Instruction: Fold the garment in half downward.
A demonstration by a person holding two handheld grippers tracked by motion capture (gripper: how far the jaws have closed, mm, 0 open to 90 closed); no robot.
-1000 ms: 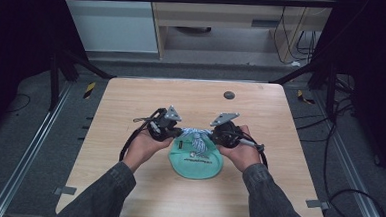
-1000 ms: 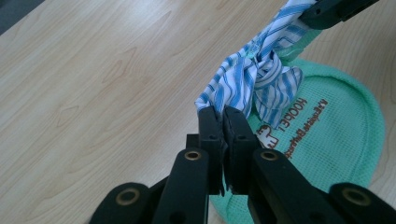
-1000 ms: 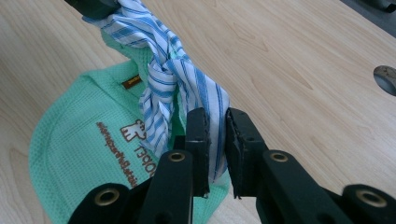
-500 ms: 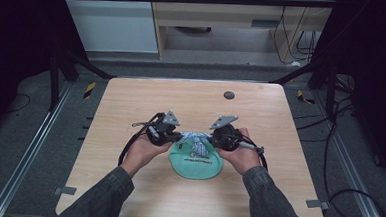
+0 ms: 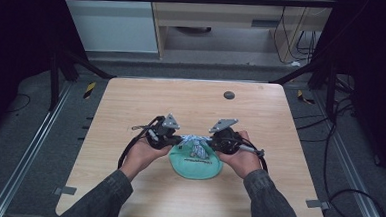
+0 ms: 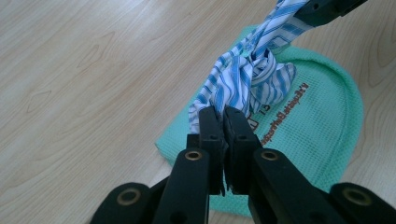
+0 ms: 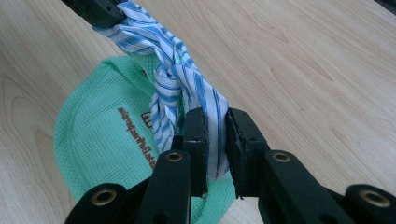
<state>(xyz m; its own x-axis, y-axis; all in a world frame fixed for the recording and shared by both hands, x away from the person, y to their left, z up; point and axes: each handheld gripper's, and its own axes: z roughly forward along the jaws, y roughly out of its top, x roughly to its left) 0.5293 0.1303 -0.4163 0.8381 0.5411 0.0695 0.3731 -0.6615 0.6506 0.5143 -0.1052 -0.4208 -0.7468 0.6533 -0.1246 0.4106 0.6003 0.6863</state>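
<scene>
Near the middle of the wooden table [image 5: 127,185], a little toward the person's side, a green waffle-weave cloth [image 5: 196,165] lies flat, its rounded edge toward the near side. Printed lettering runs across it, too small to read. On top of it, at its far edge, sits a blue-and-white striped strip of fabric [image 5: 195,140], knotted at its middle and stretched between the two tools.

The left gripper [image 5: 175,139] comes in from the left, held in the person's left hand [image 5: 146,153]. In the left gripper view its jaws are pressed together on one end of the striped strip [image 6: 243,79], with the fabric coming out just beyond the tips; the green cloth [image 6: 322,126] lies beneath and to the right, and the other tool's black tip holds the strip at the top of that view.

The right gripper [image 5: 210,140] comes in from the right, held in the right hand [image 5: 243,158]. In the right gripper view its jaws pinch the other end of the striped strip [image 7: 173,79], a band of fabric showing between the two pads; the knot sits just beyond them, above the green cloth [image 7: 98,140].

A dark round spot [image 5: 228,95] marks the far part of the table, well apart from the cloth. Cables [image 5: 128,150] trail from both tools toward the near edge.
</scene>
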